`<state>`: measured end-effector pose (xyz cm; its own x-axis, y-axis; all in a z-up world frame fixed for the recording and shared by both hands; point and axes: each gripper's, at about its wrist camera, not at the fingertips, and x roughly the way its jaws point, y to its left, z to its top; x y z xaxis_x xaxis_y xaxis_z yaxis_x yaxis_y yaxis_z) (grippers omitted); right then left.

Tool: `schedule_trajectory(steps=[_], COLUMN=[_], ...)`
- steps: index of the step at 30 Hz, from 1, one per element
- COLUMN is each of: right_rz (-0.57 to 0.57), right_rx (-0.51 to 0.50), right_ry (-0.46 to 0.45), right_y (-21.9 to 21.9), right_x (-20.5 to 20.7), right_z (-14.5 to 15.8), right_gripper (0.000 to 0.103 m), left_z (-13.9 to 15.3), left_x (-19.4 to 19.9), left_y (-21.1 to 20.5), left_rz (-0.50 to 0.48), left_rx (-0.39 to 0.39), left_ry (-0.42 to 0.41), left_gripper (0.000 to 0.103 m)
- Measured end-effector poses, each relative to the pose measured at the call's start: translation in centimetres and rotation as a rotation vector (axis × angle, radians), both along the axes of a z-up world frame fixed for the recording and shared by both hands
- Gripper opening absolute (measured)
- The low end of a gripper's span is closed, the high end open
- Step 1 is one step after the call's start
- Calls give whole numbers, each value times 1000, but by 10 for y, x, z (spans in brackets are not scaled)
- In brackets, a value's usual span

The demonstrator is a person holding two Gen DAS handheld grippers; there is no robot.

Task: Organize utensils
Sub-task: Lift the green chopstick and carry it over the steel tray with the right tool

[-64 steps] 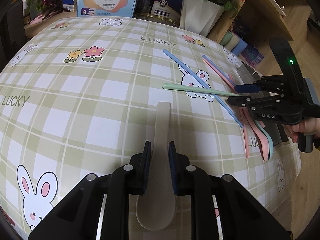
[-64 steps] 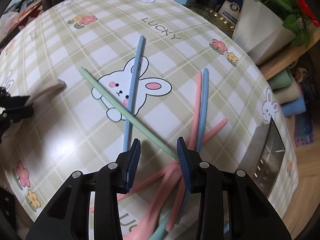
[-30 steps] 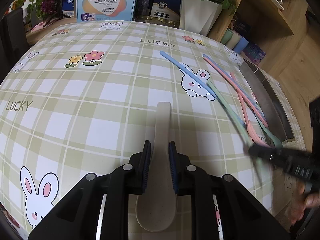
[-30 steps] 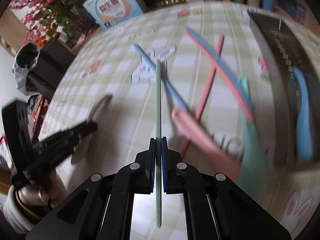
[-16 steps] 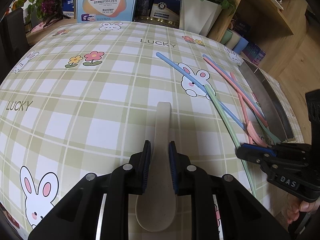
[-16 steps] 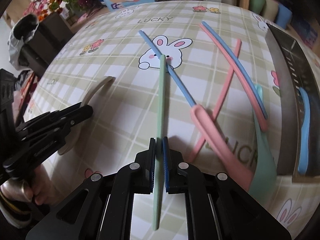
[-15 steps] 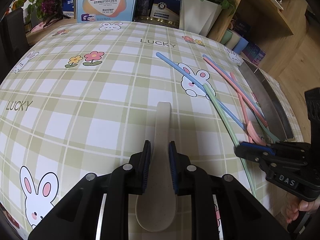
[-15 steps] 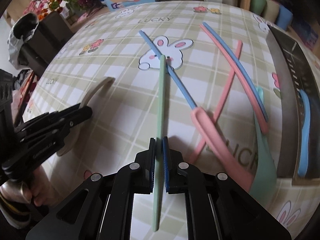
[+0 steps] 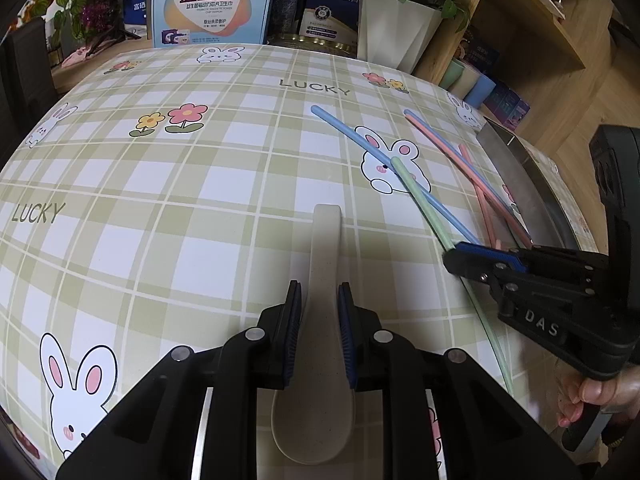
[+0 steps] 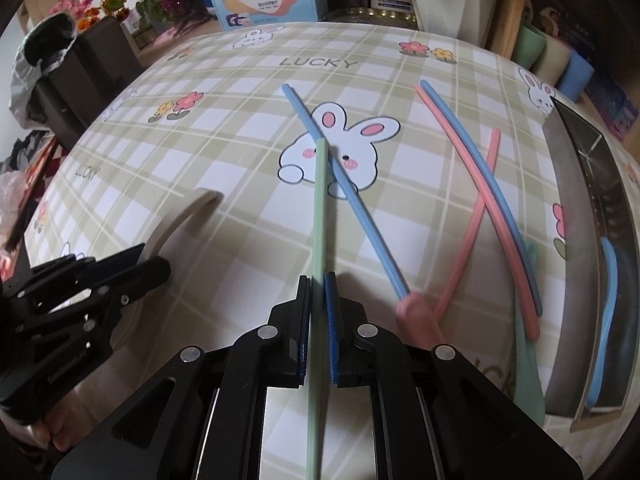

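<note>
Pinching the green chopstick (image 10: 319,216) it has just lifted and swung off the pile, the right gripper (image 10: 318,312) seems ready to bin it, while the left gripper (image 9: 319,336) stays clamped on the spoon (image 9: 325,248).

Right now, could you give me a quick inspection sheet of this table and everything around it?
Surface: checked tablecloth with rabbits and flowers.
Job's things: beige spoon; green chopstick; blue chopstick, pink chopsticks and pink spoon loose; blue spoon in the metal tray.
Clutter: nothing seen.
Grippers: left gripper shut on the beige spoon; right gripper shut on the green chopstick.
Cables: nothing seen.
Surroundings: boxes, white flowerpot, cups.
</note>
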<state>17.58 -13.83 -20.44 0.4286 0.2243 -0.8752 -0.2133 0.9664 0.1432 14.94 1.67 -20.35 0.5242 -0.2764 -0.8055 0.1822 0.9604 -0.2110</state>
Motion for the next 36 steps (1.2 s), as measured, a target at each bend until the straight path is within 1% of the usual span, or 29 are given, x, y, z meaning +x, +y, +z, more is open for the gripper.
schedule_trajectory(steps=[9,14,20,24,31,36], right_rz=[28,57,52,39,-6,-103], right_rx=[-2,-29,-13,44,165,265], right_ry=[-76,-127,-123,-98,-158,-179], right_y=[0,1,-2,-7,-29,-65], right_x=[-18,-30,-31,-33,-40,-40], right_z=[-2,-3,-2,-2,25,41], right_gripper=[7,7,6,6,6,6], left_z=[0,0,0,1,1,1], left_x=[-1,-1,-2,-2,-1,-2], left_y=[0,-2,-2,-3,-1,-4], left_rz=[-1,-3,-10,-9,3,2], left_rx=[5,11,26,34,16,35], left_ry=[-4,-9,-18,-19,-11,-14], left_gripper=[18,18,19,19,18,18])
